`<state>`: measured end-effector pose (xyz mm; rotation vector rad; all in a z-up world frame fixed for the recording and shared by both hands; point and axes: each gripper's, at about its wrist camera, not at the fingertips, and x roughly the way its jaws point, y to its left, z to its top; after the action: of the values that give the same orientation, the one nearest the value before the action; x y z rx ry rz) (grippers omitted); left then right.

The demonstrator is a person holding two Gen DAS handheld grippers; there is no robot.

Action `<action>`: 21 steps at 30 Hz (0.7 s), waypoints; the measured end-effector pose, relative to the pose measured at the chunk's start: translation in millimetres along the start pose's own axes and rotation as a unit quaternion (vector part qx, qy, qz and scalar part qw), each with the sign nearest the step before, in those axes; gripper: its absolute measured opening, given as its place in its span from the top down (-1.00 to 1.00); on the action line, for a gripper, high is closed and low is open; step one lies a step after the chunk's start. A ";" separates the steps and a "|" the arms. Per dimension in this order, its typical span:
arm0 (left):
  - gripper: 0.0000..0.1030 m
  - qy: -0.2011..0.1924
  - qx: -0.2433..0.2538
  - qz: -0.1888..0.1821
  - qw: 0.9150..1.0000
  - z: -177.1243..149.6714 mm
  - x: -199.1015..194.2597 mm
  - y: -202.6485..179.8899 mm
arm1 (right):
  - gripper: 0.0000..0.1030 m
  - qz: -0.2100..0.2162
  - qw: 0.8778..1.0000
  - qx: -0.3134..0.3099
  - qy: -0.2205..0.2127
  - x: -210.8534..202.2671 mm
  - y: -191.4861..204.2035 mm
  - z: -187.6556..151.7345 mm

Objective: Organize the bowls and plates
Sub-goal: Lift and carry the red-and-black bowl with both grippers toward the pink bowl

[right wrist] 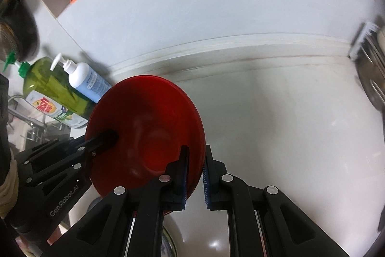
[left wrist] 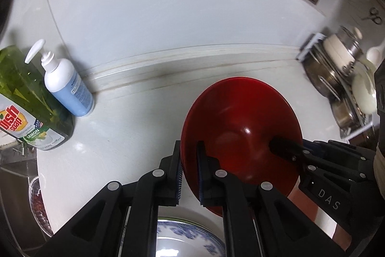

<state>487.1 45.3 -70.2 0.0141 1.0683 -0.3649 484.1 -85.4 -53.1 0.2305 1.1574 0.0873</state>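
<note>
Both hand-held grippers [left wrist: 189, 175] [right wrist: 195, 178] astride red bowl [left wrist: 240, 127] rim

One red bowl [left wrist: 240, 127], one blue-patterned plate [left wrist: 190, 233], two grippers counted, left gripper [left wrist: 190, 175], right gripper [right wrist: 195, 175], two pump bottles: dish soap bottle [left wrist: 28, 98], white-and-blue pump bottle [left wrist: 68, 86].

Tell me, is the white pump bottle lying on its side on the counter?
No, the white pump bottle stands upright on the counter, beside the green dish soap bottle.
</note>
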 end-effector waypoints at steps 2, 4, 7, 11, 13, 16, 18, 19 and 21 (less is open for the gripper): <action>0.79 -0.006 0.011 -0.005 1.000 -5.9 -7.1 -12.7 | 0.77 -0.002 1.000 0.005 -0.007 -11.8 -8.2 -8.2; 0.78 -0.012 0.022 -0.011 1.000 -12.8 -15.0 -27.2 | 0.76 -0.007 1.000 0.009 -0.017 -26.8 -17.1 -18.7; 0.77 -0.013 0.036 -0.021 0.999 -23.3 -19.6 -46.1 | 0.76 -0.014 0.999 0.021 -0.026 -41.7 -28.3 -33.8; 0.77 -0.007 0.060 -0.033 0.998 -40.8 -24.2 -72.0 | 0.76 -0.026 0.998 0.040 -0.036 -60.8 -46.4 -55.1; 0.76 -0.005 0.067 -0.036 0.997 -47.4 -26.0 -83.9 | 0.76 -0.030 0.998 0.048 -0.038 -68.0 -55.7 -64.1; 0.73 -0.002 0.079 -0.044 0.996 -57.9 -27.8 -98.9 | 0.76 -0.035 0.997 0.062 -0.042 -79.3 -69.9 -79.7; 0.73 0.002 0.085 -0.050 0.995 -64.0 -28.3 -108.4 | 0.76 -0.039 0.996 0.069 -0.046 -85.4 -77.0 -89.4; 0.73 0.004 0.088 -0.051 0.995 -66.9 -28.4 -113.0 | 0.76 -0.042 0.995 0.074 -0.046 -88.2 -80.9 -94.7; 0.73 0.010 0.094 -0.056 0.994 -72.9 -27.6 -122.1 | 0.76 -0.045 0.995 0.080 -0.048 -92.5 -87.3 -103.6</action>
<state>376.6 -48.0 -62.0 0.1268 1.0534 -0.5663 347.8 -173.6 -29.3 0.3198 1.0790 -0.0954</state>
